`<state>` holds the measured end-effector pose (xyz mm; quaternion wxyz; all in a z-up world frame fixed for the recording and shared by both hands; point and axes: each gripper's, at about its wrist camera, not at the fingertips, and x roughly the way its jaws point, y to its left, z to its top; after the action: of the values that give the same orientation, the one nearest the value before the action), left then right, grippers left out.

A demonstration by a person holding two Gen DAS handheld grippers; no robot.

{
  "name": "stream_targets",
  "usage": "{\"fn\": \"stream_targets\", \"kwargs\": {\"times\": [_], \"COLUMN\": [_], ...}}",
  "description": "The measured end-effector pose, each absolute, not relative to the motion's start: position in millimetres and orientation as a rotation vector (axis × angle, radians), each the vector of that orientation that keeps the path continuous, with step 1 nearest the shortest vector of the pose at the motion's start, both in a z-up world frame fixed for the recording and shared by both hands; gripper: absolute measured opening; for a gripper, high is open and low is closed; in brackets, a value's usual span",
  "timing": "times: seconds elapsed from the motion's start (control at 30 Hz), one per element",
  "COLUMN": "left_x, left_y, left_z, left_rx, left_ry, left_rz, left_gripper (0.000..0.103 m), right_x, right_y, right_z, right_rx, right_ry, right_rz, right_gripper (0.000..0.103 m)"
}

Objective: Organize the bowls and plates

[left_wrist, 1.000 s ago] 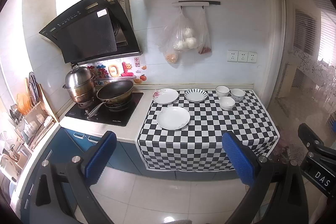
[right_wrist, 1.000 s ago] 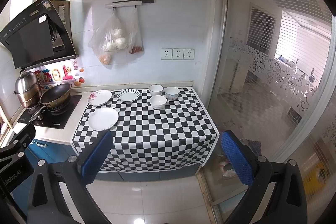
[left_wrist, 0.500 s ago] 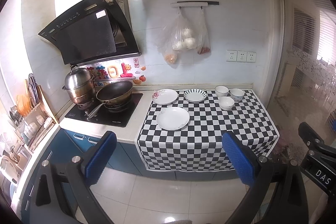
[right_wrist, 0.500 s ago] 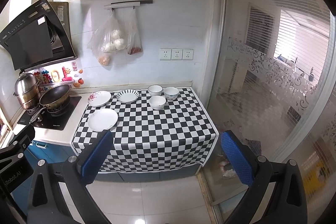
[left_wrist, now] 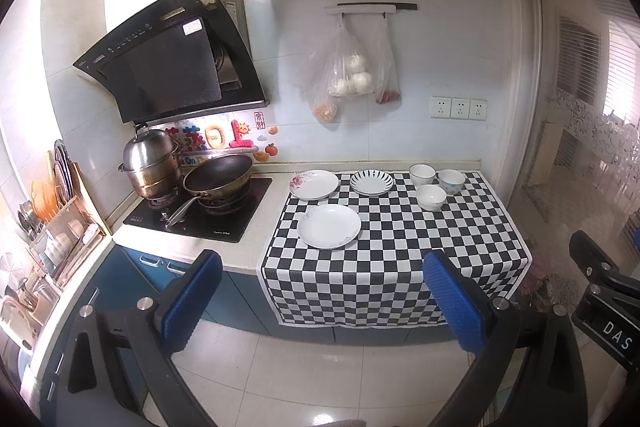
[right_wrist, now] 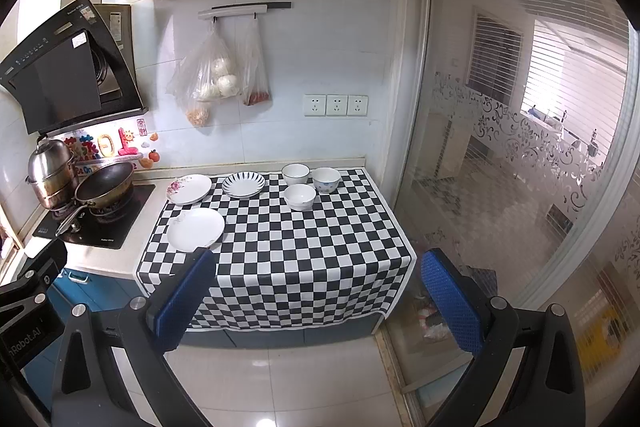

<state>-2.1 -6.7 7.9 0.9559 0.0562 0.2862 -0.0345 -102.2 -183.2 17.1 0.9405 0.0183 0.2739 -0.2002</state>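
A black-and-white checkered cloth (left_wrist: 396,247) covers the counter and hangs over its front edge, and all the dishes are placed with respect to it. A plain white plate (left_wrist: 329,225) lies on the cloth near its left edge. Behind it a floral plate (left_wrist: 314,184) sits at the cloth's back left corner, partly off the cloth on the bare counter, and a blue-striped plate (left_wrist: 371,182) rests just beside it on the cloth. Three small bowls cluster at the cloth's back right: a rimmed white bowl (left_wrist: 422,173), a patterned bowl (left_wrist: 451,181) just beside it, and a plain white bowl (left_wrist: 431,196) in front of the pair. Left of the cloth stands a stove (left_wrist: 200,215) with a wok (left_wrist: 218,179) and a steel pot (left_wrist: 151,163). The left gripper (left_wrist: 320,301) hangs well in front of the cloth, blue pads spread wide, holding nothing. The right gripper (right_wrist: 316,301) hangs likewise, jaws wide apart and empty, its left pad overlapping the cloth's front edge in view.
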Motion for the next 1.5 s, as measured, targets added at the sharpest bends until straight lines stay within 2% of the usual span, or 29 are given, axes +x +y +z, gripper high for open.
{"fn": "stream_targets", "kwargs": {"times": [1.5], "left_x": [0.9], "left_y": [5.6], "left_z": [-1.9], "left_rx": [0.103], "left_ry": [0.598], "left_rz": [-0.075], "left_gripper": [0.102], "right_x": [-98.2], "right_y": [-178.4], "right_z": [17.8], "right_rx": [0.029], "right_ry": [0.552], "right_rz": [-0.41], "right_gripper": [0.103]}}
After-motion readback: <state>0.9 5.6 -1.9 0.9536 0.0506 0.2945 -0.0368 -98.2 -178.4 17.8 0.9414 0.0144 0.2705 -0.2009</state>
